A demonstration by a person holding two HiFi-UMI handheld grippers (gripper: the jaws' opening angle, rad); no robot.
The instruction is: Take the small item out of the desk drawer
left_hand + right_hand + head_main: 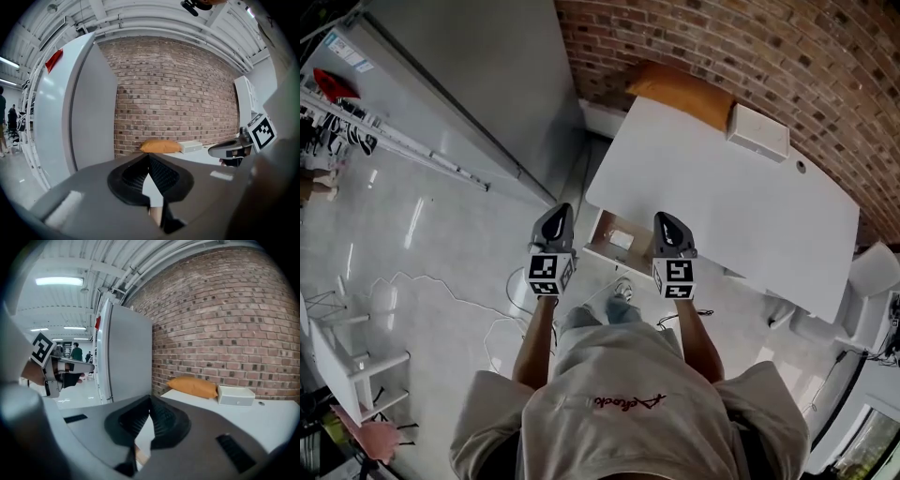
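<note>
So, person stands at the near edge of the white desk (pixel 731 202), both grippers held out front at approx the same height, pointing fwd at the brick wall (pixel 225 329), not down. L gripper (pixel 557 217) and R gripper (pixel 669 223) sit either side of the drawer (pixel 604 228), which is pulled out from under the desk edge. That's why its inside shows from above.

Small item (pixel 622 240) = pale, squarish thing lying in the drawer, roughly between the 2 grippers in head view and well below them. Neither touches it. Too small to say what it is.

Claw state: L gripper's ribbed pads meet at the tips in its own view (pixel 149 158), nothing between. R gripper (pixel 149 401) is the same, jaws together and empty.

Judgement: looks like a ready pose before the reach. Drawer open = access step done, pick not yet begun. Jaws closed + aimed horizontal means whichever side goes in must tilt down and spread first. R looks a bit closer to the item, but can't be sure.

Orange cushion (pixel 682 94) and white box (pixel 757 132) sit at the desk's far end by the wall, away from the drawer, so prob irrelevant.
</note>
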